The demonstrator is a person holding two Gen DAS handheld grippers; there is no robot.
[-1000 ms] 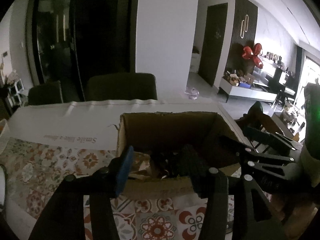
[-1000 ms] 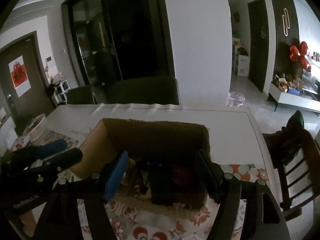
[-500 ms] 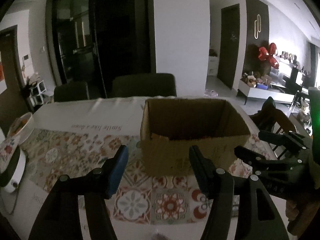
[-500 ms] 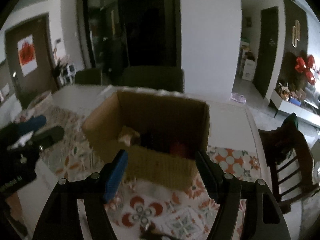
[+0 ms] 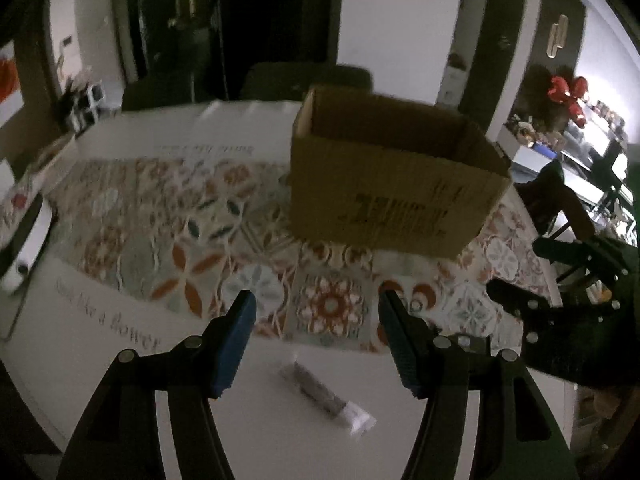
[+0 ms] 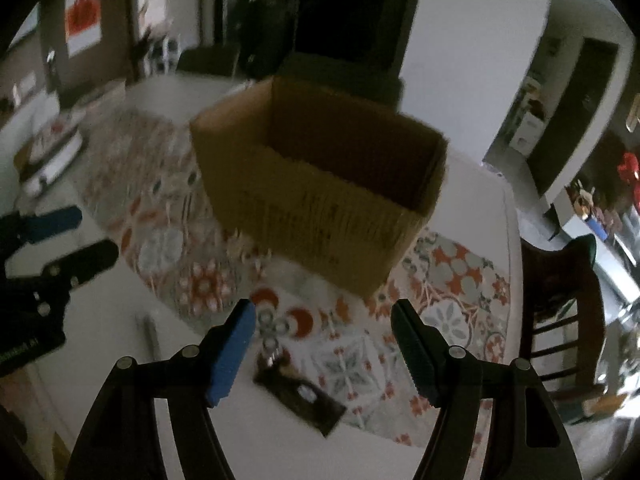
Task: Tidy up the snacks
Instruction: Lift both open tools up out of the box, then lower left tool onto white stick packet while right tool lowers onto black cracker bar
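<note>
Nearest in the left wrist view, the left tongs [image 5: 316, 338] point down at the bench with their jaws apart and nothing between them; the jaws have just been opening. Just below and between them on the white bench [image 5: 280, 432] lies a slim dark snack stick in a wrapper with a clear end [image 5: 326, 394], angled across the bare surface. The view is dim and somewhat blurred.

In the right wrist view, the right tongs [image 6: 320, 344] also hang with jaws spread and empty. Under them a flat dark snack packet [image 6: 300, 398] lies partly on the white bench and partly on the edge of a floral tile-patterned placemat in red, grey and cream [image 6: 452, 280]. What is printed on the packet cannot be read. At the left edge of this view the left tongs appear again, well apart from the right pair.

Farther back, an open brown cardboard box [image 5: 392, 192] stands upright on the placemat, its top flaps out of sight and its inside in shadow, so its contents cannot be made out. A white appliance [image 5: 28, 248] sits at the bench's far left. Beyond the bench are dark chair backs [image 5: 304, 76], and a wooden chair [image 6: 560, 300] stands at the right side.
</note>
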